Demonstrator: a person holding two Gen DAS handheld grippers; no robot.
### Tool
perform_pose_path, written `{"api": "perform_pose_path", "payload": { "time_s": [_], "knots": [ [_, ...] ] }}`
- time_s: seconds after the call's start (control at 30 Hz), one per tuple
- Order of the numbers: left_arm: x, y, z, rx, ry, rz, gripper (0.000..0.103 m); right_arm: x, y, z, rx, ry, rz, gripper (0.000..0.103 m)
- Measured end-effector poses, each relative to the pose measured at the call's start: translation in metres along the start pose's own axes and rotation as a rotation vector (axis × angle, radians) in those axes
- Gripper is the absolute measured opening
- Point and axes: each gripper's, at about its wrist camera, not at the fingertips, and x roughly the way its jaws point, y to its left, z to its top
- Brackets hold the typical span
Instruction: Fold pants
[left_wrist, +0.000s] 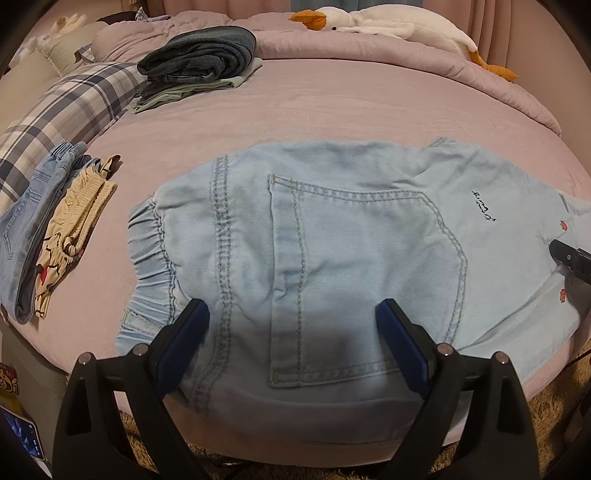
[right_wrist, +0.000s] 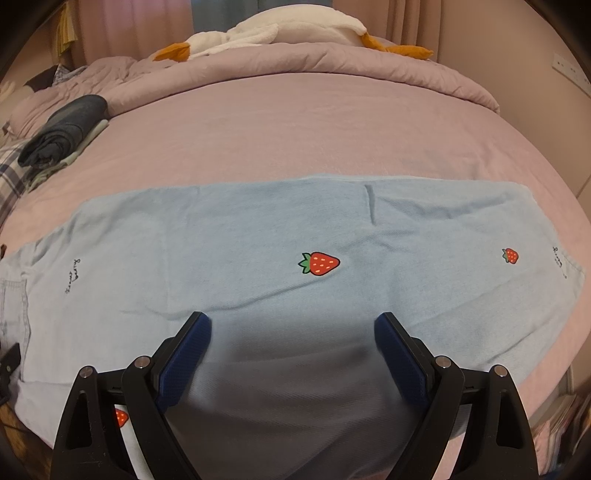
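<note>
Light blue denim pants (left_wrist: 332, 240) lie flat across the near edge of the pink bed (left_wrist: 332, 103), folded lengthwise, back pocket up, elastic waistband at the left. My left gripper (left_wrist: 291, 314) is open and empty, hovering over the seat and pocket. In the right wrist view the pant legs (right_wrist: 258, 229) stretch left to right, with strawberry prints (right_wrist: 319, 263). My right gripper (right_wrist: 291, 325) is open and empty above the legs' near edge. A dark tip of the right gripper shows at the right edge of the left wrist view (left_wrist: 570, 258).
A stack of folded dark jeans on green clothes (left_wrist: 199, 62) sits at the back left. Folded light jeans and cream shorts (left_wrist: 55, 221) lie at the left on a plaid pillow (left_wrist: 66, 110). A plush goose (left_wrist: 369, 22) rests on the rolled duvet behind.
</note>
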Motion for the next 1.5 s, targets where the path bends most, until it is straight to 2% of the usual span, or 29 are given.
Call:
{"api": "perform_pose_path", "payload": {
  "time_s": [0.53, 0.6, 0.7, 0.8, 0.9, 1.0, 1.1, 1.2, 1.3, 1.37, 1.43, 1.5],
  "knots": [
    [0.000, 0.003, 0.003, -0.012, 0.019, -0.016, 0.092, 0.001, 0.001, 0.001, -0.004, 0.006, -0.001, 0.091],
    [-0.002, 0.006, 0.008, -0.027, 0.046, -0.033, 0.091, 0.000, 0.000, 0.003, -0.008, 0.017, 0.003, 0.091],
    [-0.012, 0.019, 0.013, -0.087, 0.057, -0.083, 0.083, -0.001, -0.001, 0.006, -0.011, 0.027, 0.013, 0.091],
    [-0.031, 0.036, 0.019, -0.150, 0.025, -0.168, 0.080, -0.005, -0.002, 0.010, 0.005, 0.045, 0.024, 0.091],
    [-0.052, 0.055, 0.030, -0.165, -0.056, -0.173, 0.082, -0.018, -0.001, 0.019, 0.046, 0.072, 0.125, 0.091],
    [-0.055, 0.077, 0.040, -0.194, -0.086, -0.158, 0.082, -0.042, 0.010, 0.035, 0.021, 0.000, 0.220, 0.091],
    [-0.038, 0.097, 0.047, -0.246, -0.040, -0.208, 0.082, -0.058, 0.031, 0.056, -0.031, -0.035, 0.301, 0.091],
    [-0.017, 0.110, 0.048, -0.294, 0.027, -0.260, 0.081, -0.061, 0.056, 0.072, -0.076, -0.026, 0.376, 0.091],
    [-0.008, 0.116, 0.048, -0.309, 0.036, -0.297, 0.081, -0.056, 0.083, 0.085, -0.121, 0.001, 0.462, 0.091],
    [0.000, 0.121, 0.050, -0.326, 0.044, -0.376, 0.080, -0.048, 0.102, 0.093, -0.138, 0.028, 0.495, 0.084],
    [0.009, 0.121, 0.052, -0.339, 0.077, -0.404, 0.078, -0.042, 0.114, 0.091, -0.130, 0.070, 0.534, 0.071],
    [0.016, 0.118, 0.052, -0.329, 0.100, -0.414, 0.074, -0.032, 0.127, 0.090, -0.123, 0.117, 0.572, 0.070]
  ]
}}
